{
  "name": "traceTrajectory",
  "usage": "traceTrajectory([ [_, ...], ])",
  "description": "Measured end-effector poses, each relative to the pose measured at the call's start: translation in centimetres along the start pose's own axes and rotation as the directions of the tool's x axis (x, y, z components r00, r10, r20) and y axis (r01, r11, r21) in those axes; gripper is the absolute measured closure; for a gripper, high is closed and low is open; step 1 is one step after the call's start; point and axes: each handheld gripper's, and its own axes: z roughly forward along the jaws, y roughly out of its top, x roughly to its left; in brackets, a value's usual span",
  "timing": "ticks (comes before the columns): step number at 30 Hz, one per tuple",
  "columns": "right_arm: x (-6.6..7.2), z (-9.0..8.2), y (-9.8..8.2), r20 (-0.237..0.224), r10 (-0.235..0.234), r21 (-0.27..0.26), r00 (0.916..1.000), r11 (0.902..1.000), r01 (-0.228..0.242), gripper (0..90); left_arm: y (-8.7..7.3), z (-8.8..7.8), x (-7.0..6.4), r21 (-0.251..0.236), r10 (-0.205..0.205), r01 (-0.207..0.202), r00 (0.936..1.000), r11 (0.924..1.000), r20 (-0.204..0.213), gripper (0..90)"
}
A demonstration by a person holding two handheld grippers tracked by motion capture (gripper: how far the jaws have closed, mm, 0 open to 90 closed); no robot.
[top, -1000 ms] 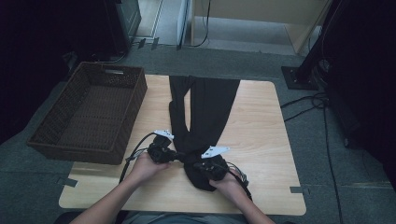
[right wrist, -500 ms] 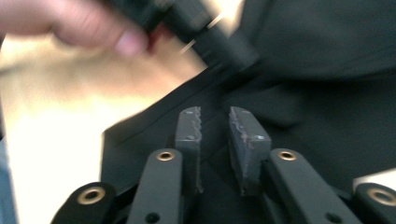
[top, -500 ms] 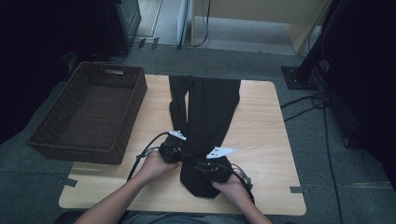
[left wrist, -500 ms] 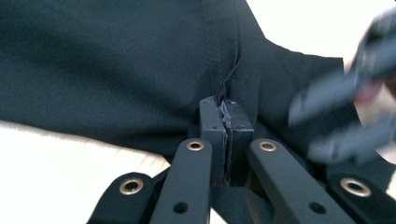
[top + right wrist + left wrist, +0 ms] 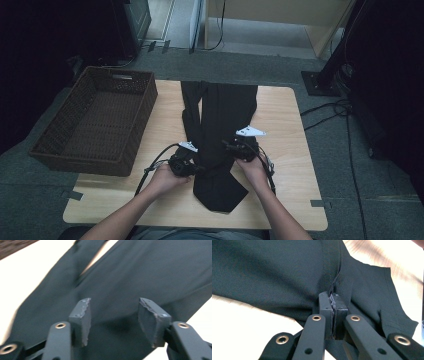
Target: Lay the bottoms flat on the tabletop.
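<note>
Black trousers (image 5: 220, 135) on wooden table (image 5: 285, 200): left gripper (image 5: 333, 305) clamped on a seam, right gripper (image 5: 113, 320) jaws just opened, nothing between, fold released.

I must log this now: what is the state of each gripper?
Left gripper: shut on the black trousers.
Right gripper: open, jaws just opening, nothing gripped.

Grey carpet floor (image 5: 235, 65) surrounds a wooden table (image 5: 295, 165).

place: lab/studio — floor cables (image 5: 330, 112) | stand base (image 5: 320, 82)
</note>
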Motion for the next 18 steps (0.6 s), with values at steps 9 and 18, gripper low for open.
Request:
traceTrajectory([
  [9, -1.5, 5.4, 2.6, 0.104, 0.058, 0.005, 0.9928, 0.9982, -0.059, 37.1, -0.1, 0.0, -0.2, -0.003, 0.012, -0.012, 0.9999, 0.9999, -0.008, 89.5],
  [18, -1.1, 8.4, 3.3, 0.161, 0.021, 0.065, 0.9868, 0.9973, -0.032, 35.4, -0.5, -0.1, -0.3, -0.02, 0.027, -0.028, 0.9996, 0.9994, -0.01, 89.4],
])
